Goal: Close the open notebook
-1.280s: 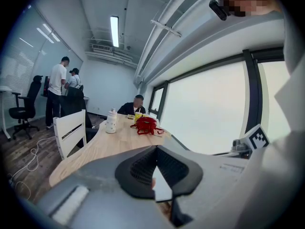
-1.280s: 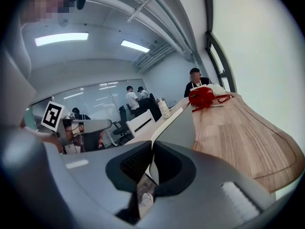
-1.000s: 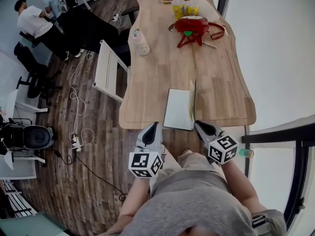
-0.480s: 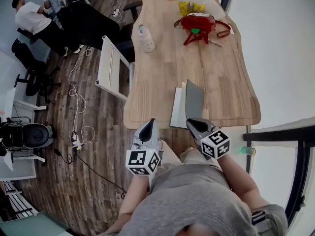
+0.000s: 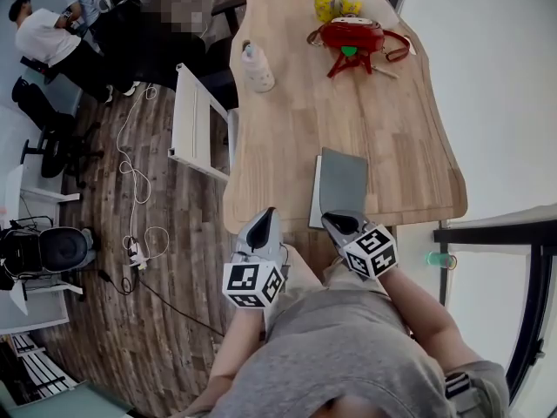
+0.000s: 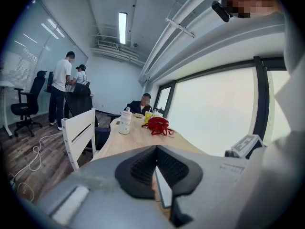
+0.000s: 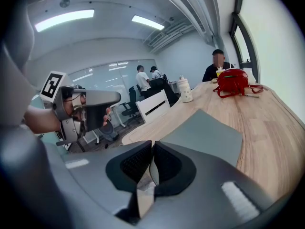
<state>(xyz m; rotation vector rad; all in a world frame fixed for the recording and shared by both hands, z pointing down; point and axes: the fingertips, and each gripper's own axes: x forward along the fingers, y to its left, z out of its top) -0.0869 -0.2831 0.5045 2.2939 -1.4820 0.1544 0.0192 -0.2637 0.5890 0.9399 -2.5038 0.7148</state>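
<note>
The notebook lies at the near edge of the wooden table. Its grey cover is folded over to the left and slopes low over the white pages, a strip of which shows along its left side. My right gripper is shut on the cover's near edge, and a thin sheet sits between the pads in the right gripper view. My left gripper hovers off the table edge to the left of the notebook, jaws shut and empty.
Further along the table stand a pale bottle, a red bag and yellow cups. A white chair stands at the table's left side. People and office chairs are at the far left, with cables on the floor.
The grey cover has swung from standing upright down to the left over the pages. My right gripper moved left and down with it. The left gripper shifted slightly.
</note>
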